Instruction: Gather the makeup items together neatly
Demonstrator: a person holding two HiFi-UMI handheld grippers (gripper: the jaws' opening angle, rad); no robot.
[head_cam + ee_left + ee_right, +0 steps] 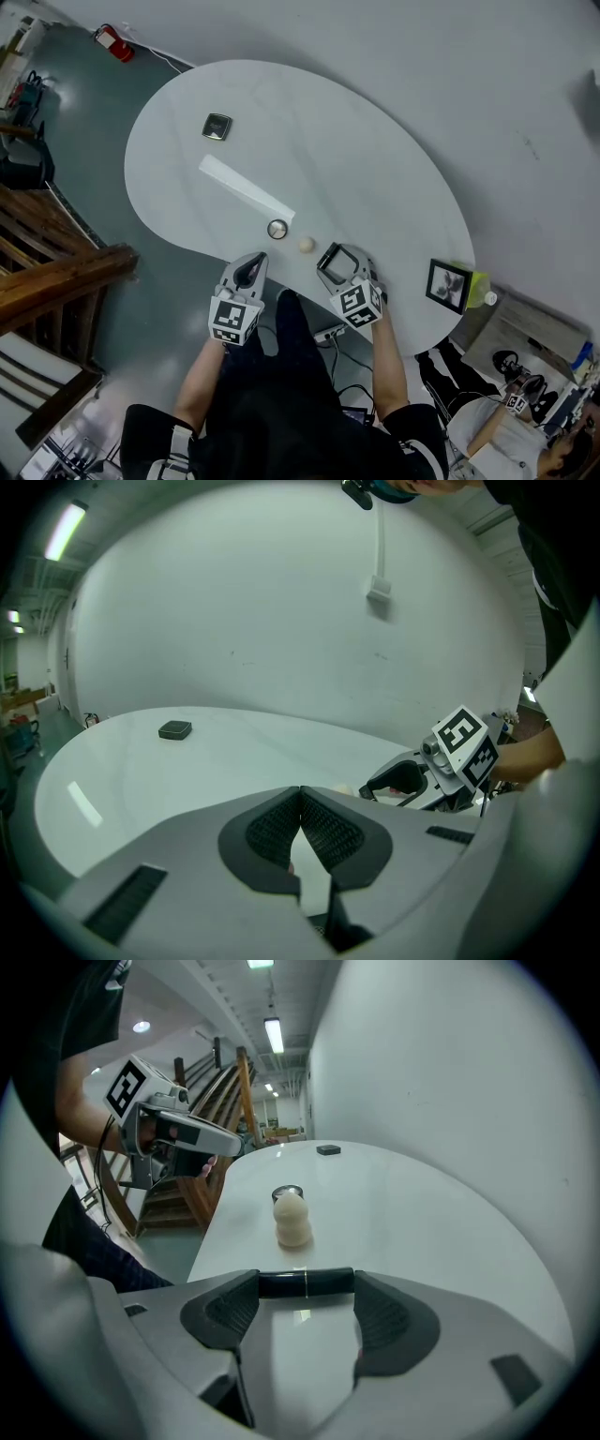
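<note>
Right gripper view: right gripper (307,1286) clamps tube (281,1282) crosswise by ends; sponge (292,1220) near, 12 o'clock; left gripper (300,810) closed, empty.

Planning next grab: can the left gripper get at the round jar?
Probably yes. The round jar sits just ahead of the left gripper with bare table between; the sponge lies off to its side. Its jaws are shut, so they must open first.
</note>
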